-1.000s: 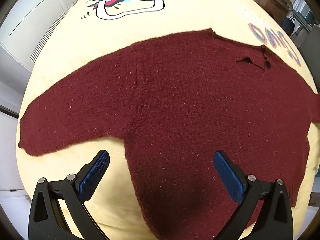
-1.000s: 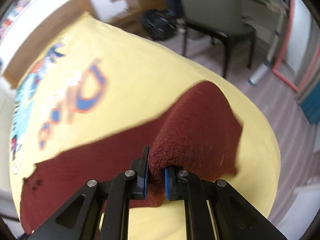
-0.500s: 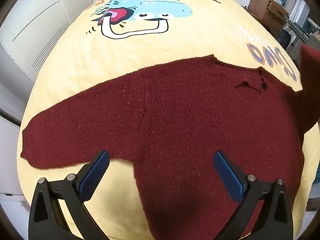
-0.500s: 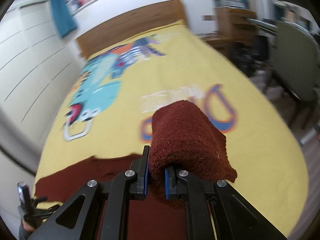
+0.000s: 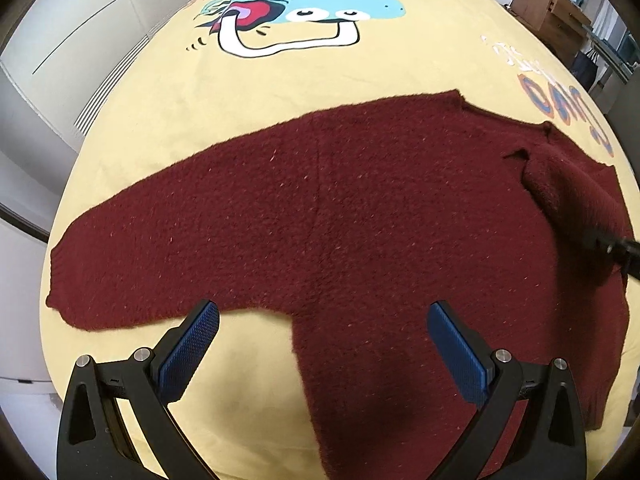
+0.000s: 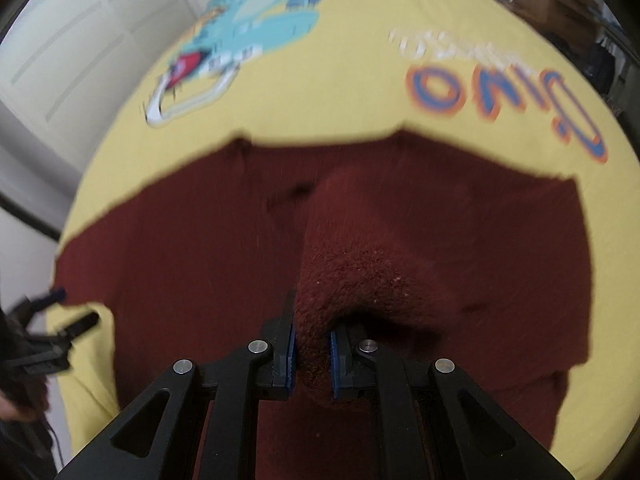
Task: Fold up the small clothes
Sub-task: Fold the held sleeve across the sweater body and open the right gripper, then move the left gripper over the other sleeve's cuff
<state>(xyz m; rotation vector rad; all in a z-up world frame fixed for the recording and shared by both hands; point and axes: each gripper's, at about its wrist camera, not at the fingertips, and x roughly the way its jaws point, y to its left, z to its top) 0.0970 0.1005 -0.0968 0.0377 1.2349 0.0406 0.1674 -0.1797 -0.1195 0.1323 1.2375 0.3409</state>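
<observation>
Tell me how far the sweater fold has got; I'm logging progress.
Early. Done: the sweater lies spread flat on the bedspread. In hand: the right gripper pinches one sleeve and holds it over the body, not yet laid down. Left: the other sleeve lies stretched out, the body is unfolded, and the left gripper hovers open, holding nothing.

Maroon sweater [image 5: 320, 220] flat, right sleeve folded inward

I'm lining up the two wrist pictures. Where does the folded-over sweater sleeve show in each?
Left wrist: the sleeve lies far right, draped over the sweater's body.
Right wrist: the sleeve is lower centre, pinched in the right gripper.
Shared landmark: the blue-and-orange lettering on the yellow bedcover.
</observation>
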